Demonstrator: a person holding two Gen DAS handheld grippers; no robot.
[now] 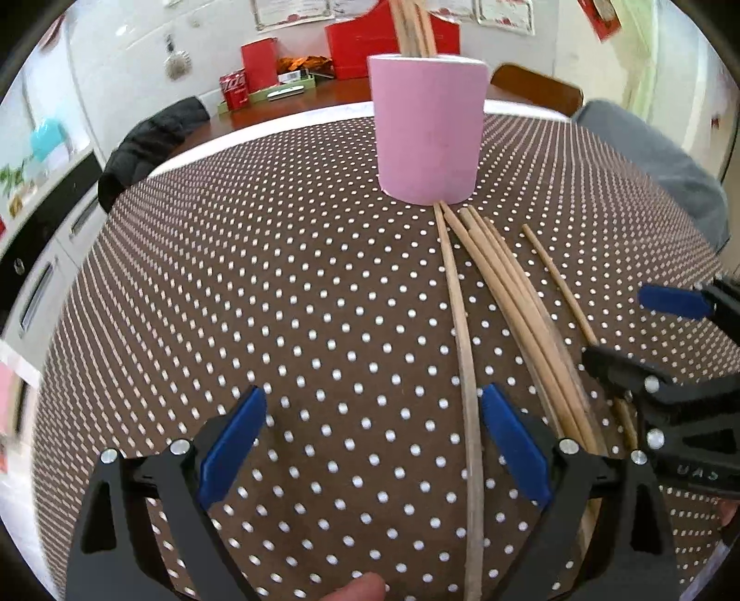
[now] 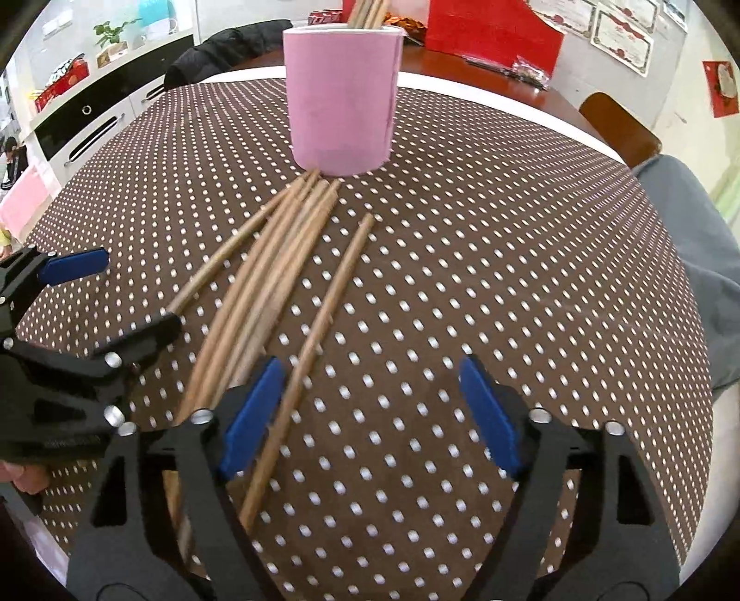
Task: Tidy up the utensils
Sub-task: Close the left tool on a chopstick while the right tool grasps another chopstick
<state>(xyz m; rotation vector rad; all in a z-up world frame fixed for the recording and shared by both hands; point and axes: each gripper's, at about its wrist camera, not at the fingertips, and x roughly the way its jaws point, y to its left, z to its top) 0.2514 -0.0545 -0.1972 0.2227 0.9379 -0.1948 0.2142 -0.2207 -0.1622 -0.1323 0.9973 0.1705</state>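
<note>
A pink cylindrical holder (image 1: 428, 129) stands upright on the dotted brown tablecloth (image 1: 277, 300), with a few wooden chopsticks sticking out of its top. Several loose wooden chopsticks (image 1: 504, 286) lie on the cloth, fanning from the holder's base toward me. My left gripper (image 1: 372, 416) is open and empty, low over the cloth; one chopstick (image 1: 465, 351) runs between its fingers near the right one. My right gripper (image 2: 370, 388) is open and empty; one lone chopstick (image 2: 323, 319) lies just inside its left finger. The holder (image 2: 342, 92) and bundle (image 2: 273, 272) show in the right wrist view too.
The right gripper (image 1: 647, 342) shows at the left view's right edge; the left gripper (image 2: 120, 300) at the right view's left edge. Behind the table stand red boxes (image 1: 370, 41), a cola can pack (image 1: 233, 88), a black jacket (image 1: 148, 143), a wooden chair (image 2: 619, 129) and white cabinets (image 2: 92, 120).
</note>
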